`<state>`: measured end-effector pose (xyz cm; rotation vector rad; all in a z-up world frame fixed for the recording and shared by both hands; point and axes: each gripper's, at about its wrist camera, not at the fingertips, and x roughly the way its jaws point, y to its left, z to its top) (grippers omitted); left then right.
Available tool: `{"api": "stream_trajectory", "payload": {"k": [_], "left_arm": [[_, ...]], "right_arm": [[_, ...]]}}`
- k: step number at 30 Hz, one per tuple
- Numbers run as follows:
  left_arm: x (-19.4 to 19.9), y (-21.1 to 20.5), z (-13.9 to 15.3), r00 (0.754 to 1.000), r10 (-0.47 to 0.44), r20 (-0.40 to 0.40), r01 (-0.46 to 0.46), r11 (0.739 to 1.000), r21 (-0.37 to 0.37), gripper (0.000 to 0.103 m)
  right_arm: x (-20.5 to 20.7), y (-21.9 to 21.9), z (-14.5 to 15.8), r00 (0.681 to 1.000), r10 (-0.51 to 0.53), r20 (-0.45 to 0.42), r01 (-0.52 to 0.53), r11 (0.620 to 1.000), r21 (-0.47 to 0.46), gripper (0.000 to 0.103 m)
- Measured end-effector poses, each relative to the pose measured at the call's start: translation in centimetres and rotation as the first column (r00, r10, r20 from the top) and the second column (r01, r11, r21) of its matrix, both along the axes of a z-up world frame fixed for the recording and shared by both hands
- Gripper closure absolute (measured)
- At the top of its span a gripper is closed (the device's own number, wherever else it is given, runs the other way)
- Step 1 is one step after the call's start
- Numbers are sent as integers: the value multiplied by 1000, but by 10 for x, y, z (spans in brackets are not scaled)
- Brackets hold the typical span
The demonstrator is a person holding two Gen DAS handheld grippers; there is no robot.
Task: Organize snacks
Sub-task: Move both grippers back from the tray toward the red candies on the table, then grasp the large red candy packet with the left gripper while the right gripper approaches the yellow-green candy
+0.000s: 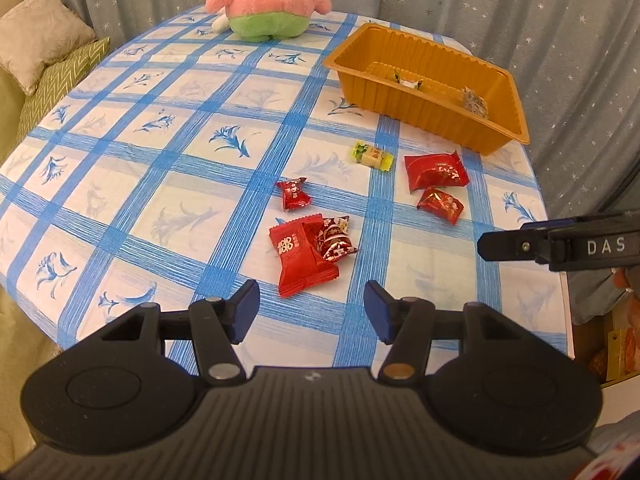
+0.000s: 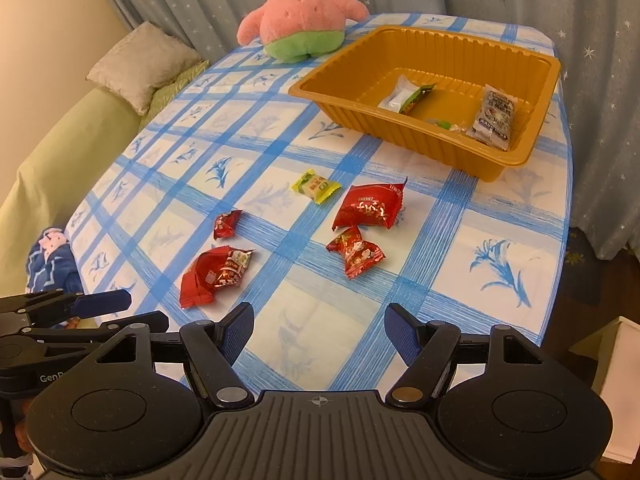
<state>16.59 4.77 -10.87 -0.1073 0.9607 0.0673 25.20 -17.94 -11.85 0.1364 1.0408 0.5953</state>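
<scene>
I am holding my left gripper (image 1: 311, 310) low over the near edge of the table (image 1: 200, 216), and its two blue fingers are spread wide with nothing between them. My right gripper (image 2: 319, 334) is hanging over the near edge too, and its fingers are wide apart and holding nothing. In the left view I am seeing the tip of my right gripper poking in from the right side.

The snacks are lying on the blue checked cloth in front of me. A big red packet (image 1: 301, 258) is sitting just ahead of my left fingers, and a shiny red and white candy (image 1: 336, 238) is leaning on its right side, touching it. A small red candy (image 1: 294, 193) is lying a bit farther back, apart from those two. A yellow and green candy (image 1: 372, 155) is lying nearer the tray. To the right, a wide red packet (image 1: 435, 170) and a smaller red candy (image 1: 440, 205) are lying just beside each other.

The orange tray (image 2: 420, 142) is sitting toward the far right of the table. Inside it I am seeing a white and green snack (image 2: 406, 96) near the middle and a grey packet (image 2: 494, 122) leaning at the right side. A little green bit is lying between them, too small for me to tell what it is.

A pink star toy (image 2: 302, 16) is sitting at the far edge of the table, just behind the tray, and a pale cushion (image 2: 142, 64) is resting on the green sofa to the left
</scene>
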Motion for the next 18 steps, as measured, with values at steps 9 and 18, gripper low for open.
{"api": "stream_trajectory", "payload": {"k": [9,18], "left_arm": [[19,9,-12,1000,19,-5,-19,1000,-25,54],[43,14,-23,999,32,-13,-32,999,-31,59]], "right_arm": [[7,0,-9,999,-45,-17,45,999,-10,31],[13,-1,-16,996,-87,-35,86,996,-22,31]]}}
